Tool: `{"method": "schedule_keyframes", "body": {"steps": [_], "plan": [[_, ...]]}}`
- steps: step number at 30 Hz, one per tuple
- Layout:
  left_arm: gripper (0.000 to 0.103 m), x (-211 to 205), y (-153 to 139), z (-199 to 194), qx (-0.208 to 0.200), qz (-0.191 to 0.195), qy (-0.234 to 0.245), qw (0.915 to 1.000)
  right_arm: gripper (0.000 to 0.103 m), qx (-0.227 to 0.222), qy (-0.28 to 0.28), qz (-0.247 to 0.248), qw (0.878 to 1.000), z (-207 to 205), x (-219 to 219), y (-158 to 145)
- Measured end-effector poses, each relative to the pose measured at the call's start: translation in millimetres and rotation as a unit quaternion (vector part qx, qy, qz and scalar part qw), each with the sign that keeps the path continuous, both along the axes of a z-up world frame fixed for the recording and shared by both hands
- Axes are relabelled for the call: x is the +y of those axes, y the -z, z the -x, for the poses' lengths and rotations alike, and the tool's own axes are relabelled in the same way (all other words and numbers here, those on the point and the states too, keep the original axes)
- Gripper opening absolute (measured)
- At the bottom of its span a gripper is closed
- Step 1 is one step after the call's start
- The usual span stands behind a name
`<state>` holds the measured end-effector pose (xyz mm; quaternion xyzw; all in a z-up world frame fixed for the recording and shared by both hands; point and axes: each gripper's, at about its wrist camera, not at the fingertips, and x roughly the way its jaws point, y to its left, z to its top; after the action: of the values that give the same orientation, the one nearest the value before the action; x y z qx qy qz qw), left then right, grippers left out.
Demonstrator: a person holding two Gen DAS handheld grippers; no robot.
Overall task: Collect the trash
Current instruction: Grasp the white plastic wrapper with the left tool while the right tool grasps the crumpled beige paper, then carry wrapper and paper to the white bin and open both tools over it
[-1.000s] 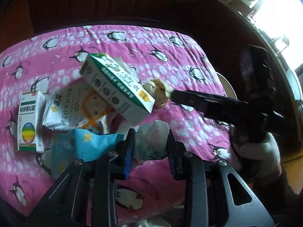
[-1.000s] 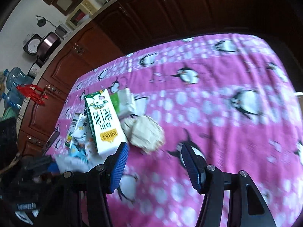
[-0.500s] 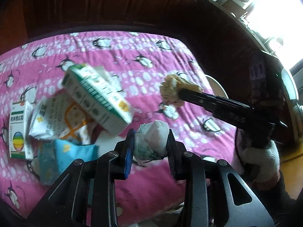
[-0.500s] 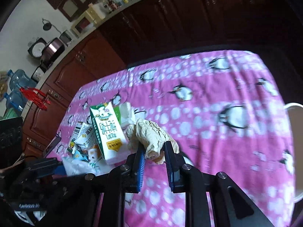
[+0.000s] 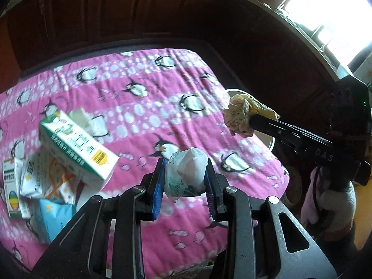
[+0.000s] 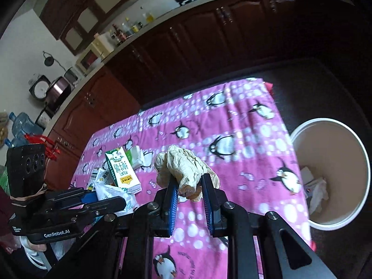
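Two claws are each clamped on a piece of trash above a tabletop draped in a pink cloth [image 6: 234, 125] printed with penguins. Your right claw [image 6: 188, 193] pinches a crumpled beige paper wad [image 6: 183, 165], dry and deeply creased, lifted clear of the cloth. Your left claw [image 5: 184, 179] grips a soft white plastic wrapper [image 5: 187, 172], thin and glossy, bunched into a loose ball between the blue pads. A round, pale, smooth-walled bin [image 6: 362, 162] stands on the floor just beside the right edge of the tabletop, with some white scraps already lying inside. To do this step well, carry the paper wad until it hangs fully over the bin's mouth before you loosen the claw; it is light and springy, so it could catch the rim and bounce out. Bring the wrapper over afterwards, since thin film tends to cling to the pads. On the cloth to the left lie a green-and-white carton [image 5: 76, 144] on its side, a small medicine box [image 5: 12, 188] and flat crinkled snack packets [image 5: 44, 181].
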<state>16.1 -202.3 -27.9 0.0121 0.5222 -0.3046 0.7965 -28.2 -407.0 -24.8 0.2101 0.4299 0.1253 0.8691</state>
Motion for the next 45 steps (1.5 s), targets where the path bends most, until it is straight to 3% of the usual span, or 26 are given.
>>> {"method": "schedule_keyframes", "body": {"steps": [21,33,45], "plan": [[0.029,-98,-8,-2,-0.016,-0.005,0.082,0.9965,0.019,0.007,0.094,0.013,0.996,37,-94,-6],[0.029,-165,5,-10,0.011,0.006,0.123,0.9923,0.019,0.037,0.156,0.022,0.987,56,-145,14],[0.029,-225,31,-22,0.031,0.008,0.135,0.9904,0.019,0.072,0.185,0.021,0.980,70,-172,42]]}}
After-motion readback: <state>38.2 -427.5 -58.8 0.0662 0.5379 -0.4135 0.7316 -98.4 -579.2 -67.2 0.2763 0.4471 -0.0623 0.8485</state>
